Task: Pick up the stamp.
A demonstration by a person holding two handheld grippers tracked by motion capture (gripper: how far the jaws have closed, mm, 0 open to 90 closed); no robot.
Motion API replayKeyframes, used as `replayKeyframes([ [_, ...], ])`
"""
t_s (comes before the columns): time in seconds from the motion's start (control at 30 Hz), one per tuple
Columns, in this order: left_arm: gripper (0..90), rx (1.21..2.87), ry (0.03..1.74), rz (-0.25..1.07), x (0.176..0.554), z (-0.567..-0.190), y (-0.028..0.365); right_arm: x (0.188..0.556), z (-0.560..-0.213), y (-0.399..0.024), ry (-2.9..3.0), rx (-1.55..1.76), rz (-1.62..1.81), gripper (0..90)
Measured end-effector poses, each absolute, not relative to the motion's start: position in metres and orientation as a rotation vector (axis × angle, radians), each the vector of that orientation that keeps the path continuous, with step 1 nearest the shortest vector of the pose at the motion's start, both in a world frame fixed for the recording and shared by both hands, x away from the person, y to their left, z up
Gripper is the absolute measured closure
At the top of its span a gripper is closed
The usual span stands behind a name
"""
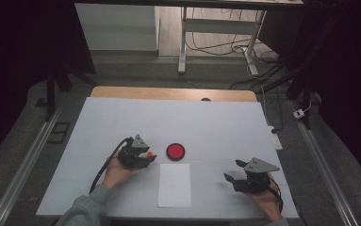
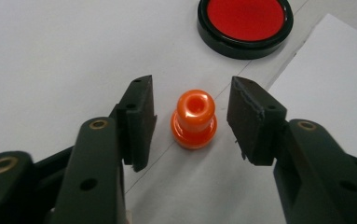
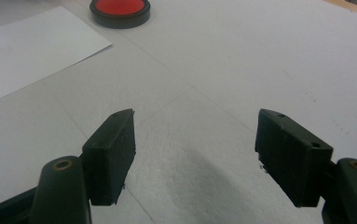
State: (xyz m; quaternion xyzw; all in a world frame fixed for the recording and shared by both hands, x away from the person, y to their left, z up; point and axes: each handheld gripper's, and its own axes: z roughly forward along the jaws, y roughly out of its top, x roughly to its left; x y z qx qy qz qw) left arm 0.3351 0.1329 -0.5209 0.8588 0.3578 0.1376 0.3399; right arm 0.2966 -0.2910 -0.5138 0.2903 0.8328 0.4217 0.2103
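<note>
— Grippers first: how do they stand relative to the red ink pad?

— Left hand-held gripper sits just beside the pad, on its near-left side. Its jaws are spread apart, with a small orange stamp standing upright on the tabletop between them. Neither pad of the jaws touches the stamp; a gap shows on each side.

— And the stamp against the ink pad?

— Near it but apart, toward the person's side and a little left. In the high view the stamp peeks out at the left gripper's tip.

— The other one?

— Right hand-held gripper is well apart from the pad, off to its right and nearer the person. In its own view the right hand-held gripper's jaws are wide apart with bare white tabletop between them, nothing held.

— Anything else by the pad?

— A white sheet of paper lies flat just on the near side of the pad, between the two hands.
</note>
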Motion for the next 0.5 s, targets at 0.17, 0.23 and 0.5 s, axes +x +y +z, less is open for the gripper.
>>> replayKeyframes([
  [0.17,57.7,2.245,0.921,0.363,0.3349,-0.5219,0.1317,0.2966,-0.5141,-0.2909,2.322,0.806,1.169,28.6],
  [0.23,60.1,2.248,0.921,0.364,0.3351,-0.5225,0.1317,0.2967,-0.5142,-0.2908,2.323,0.806,1.168,28.6],
  [0.5,71.5,2.245,0.912,0.368,0.3349,-0.5235,0.1318,0.297,-0.5147,-0.2909,2.324,0.802,1.163,28.6],
])
